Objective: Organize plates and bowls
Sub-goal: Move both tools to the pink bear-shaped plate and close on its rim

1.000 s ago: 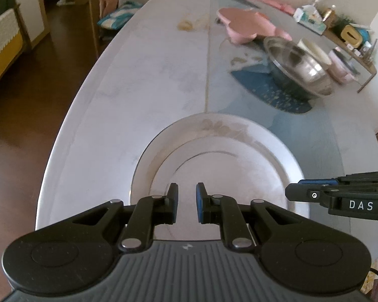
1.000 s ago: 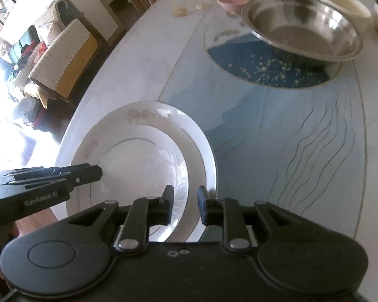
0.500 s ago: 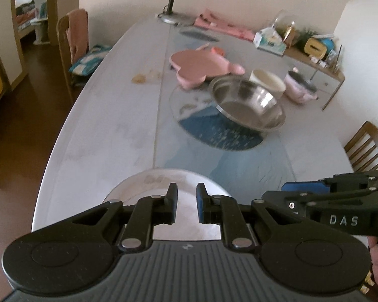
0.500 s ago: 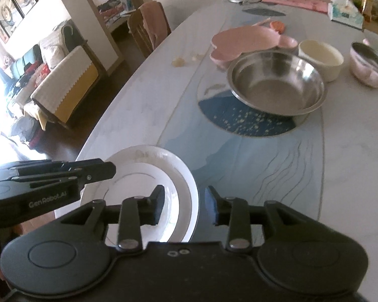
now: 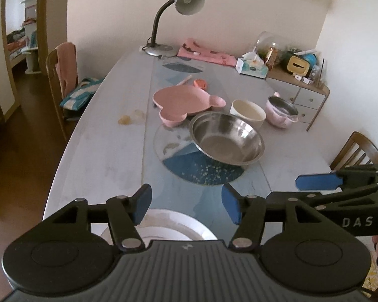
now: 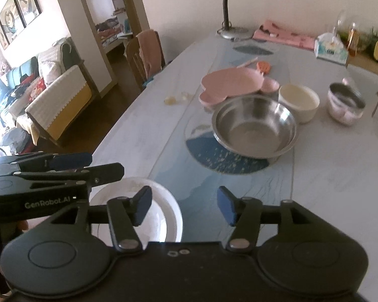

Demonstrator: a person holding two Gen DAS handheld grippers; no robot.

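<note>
Both claws hang spread and empty above the near end of the table [image 5: 100,151]: the left gripper [image 5: 186,207] and the right gripper [image 6: 184,207] hold nothing, their blue pads wide apart. Just below them lies a white plate [image 6: 163,201], flat on the table edge nearest the person. It looks like glazed china, so probably stiff, slick and breakable; the rim is the only place to pinch it, and a flat plate gives little room to get a finger under.

Farther along sits a steel bowl [image 5: 226,139] on a round blue mat [image 5: 201,170]. It is likely light, hard and slippery, best taken by its thin lip. Behind it stand a pink bear-shaped plate [image 5: 184,100], a cream bowl [image 5: 248,109] and a pink pot [image 5: 281,112], near one another. A desk lamp [image 5: 174,22] stands at the far end.
</note>
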